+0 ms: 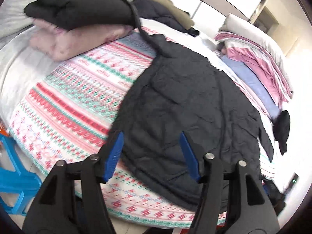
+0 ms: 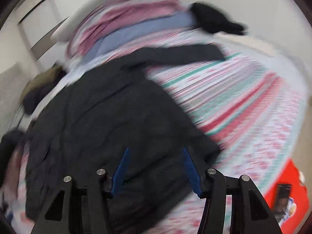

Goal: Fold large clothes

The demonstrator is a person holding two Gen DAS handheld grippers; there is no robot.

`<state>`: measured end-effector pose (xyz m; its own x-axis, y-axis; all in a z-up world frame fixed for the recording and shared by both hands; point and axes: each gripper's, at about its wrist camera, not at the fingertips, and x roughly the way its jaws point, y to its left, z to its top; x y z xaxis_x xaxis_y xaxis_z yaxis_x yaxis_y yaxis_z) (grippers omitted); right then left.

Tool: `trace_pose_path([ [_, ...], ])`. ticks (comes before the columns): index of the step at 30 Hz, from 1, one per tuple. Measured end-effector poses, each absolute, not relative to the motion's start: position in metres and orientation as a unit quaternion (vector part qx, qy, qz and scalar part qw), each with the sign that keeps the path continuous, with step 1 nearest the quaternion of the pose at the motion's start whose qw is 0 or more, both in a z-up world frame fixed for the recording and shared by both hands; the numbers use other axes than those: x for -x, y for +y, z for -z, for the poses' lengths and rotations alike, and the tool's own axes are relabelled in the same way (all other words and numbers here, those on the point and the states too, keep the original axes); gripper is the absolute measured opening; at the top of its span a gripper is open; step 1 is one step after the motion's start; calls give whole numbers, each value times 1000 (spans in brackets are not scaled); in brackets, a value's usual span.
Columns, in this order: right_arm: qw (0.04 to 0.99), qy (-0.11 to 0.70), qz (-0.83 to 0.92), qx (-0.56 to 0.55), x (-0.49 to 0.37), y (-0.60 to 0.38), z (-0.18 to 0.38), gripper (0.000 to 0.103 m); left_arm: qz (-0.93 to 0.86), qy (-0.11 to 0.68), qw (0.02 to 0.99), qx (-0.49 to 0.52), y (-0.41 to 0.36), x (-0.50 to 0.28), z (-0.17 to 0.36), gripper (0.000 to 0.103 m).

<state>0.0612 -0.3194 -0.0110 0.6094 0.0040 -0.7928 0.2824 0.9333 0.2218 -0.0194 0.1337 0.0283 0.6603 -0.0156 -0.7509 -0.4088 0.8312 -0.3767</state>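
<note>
A large dark quilted jacket point(image 1: 185, 101) lies spread flat on a bed with a pink, red and teal patterned sheet point(image 1: 78, 89). My left gripper point(image 1: 152, 136) hovers over the jacket's near hem, jaws apart, nothing pinched between its blue pads point(image 1: 113, 156). In the right wrist view, which is motion-blurred, the same jacket point(image 2: 109, 117) lies below my right gripper point(image 2: 156, 150), whose jaws also stand apart above the fabric with nothing between them. One sleeve point(image 2: 185, 56) stretches out across the sheet.
Folded black and pink garments point(image 1: 78, 19) are stacked at the bed's far left. Another dark coat with a fur hood point(image 1: 165, 9) lies behind. Piled pink and blue bedding point(image 1: 253, 62) sits right. A blue stool point(image 1: 15, 179) stands by the bed; a red object point(image 2: 288, 191) is at lower right.
</note>
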Motion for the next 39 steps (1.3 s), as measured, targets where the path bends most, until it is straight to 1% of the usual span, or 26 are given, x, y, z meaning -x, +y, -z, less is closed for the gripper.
trace_pose_path([
  [3, 873, 469, -2, -134, -85, -263, 26, 57, -108, 417, 865, 256, 121, -11, -33, 63],
  [7, 880, 474, -26, -22, -101, -199, 35, 58, -87, 434, 863, 245, 96, -49, -44, 64],
  [9, 872, 489, -26, 11, -110, -180, 47, 67, -76, 438, 863, 240, 82, -74, -52, 64],
  [10, 863, 504, -21, 16, -114, -178, 55, 70, -74, 429, 870, 233, 76, -83, -54, 67],
  [11, 850, 526, -14, 24, -120, -176, 67, 75, -78, 421, 878, 217, 71, -92, -54, 77],
  [12, 843, 537, -12, 38, -124, -172, 74, 78, -93, 418, 886, 175, 61, -108, -46, 84],
  [14, 839, 540, -15, 66, -128, -166, 79, 81, -115, 434, 885, 120, 52, -127, -22, 84],
  [15, 838, 541, -17, 69, -129, -166, 78, 82, -119, 457, 876, 102, 52, -137, 7, 84],
  [18, 843, 533, -32, 60, -124, -176, 74, 82, -107, 523, 836, 131, 63, -151, 61, 83],
  [19, 850, 523, -36, 59, -121, -185, 69, 82, -103, 524, 832, 152, 67, -152, 67, 83],
  [21, 869, 491, -36, 46, -125, -203, 58, 82, -103, 502, 845, 153, 68, -152, 61, 83],
  [23, 882, 470, -28, 1, -132, -228, 44, 82, -89, 495, 854, 134, 63, -153, 57, 83],
  [25, 891, 447, -31, -74, -139, -261, 30, 82, -86, 499, 854, 120, 61, -155, 60, 83],
  [26, 891, 436, -26, -124, -148, -288, 22, 82, -86, 501, 852, 126, 63, -156, 62, 83],
  [30, 872, 413, 24, -262, -185, -395, 10, 82, -86, 491, 852, 158, 73, -156, 59, 83],
  [34, 815, 395, 78, -417, -220, -502, 38, 82, -79, 495, 848, 172, 79, -158, 60, 83],
  [37, 768, 379, 104, -505, -241, -572, 71, 82, -80, 492, 849, 177, 77, -163, 61, 83],
  [39, 742, 363, 124, -550, -255, -599, 86, 82, -81, 490, 850, 178, 76, -164, 61, 83],
])
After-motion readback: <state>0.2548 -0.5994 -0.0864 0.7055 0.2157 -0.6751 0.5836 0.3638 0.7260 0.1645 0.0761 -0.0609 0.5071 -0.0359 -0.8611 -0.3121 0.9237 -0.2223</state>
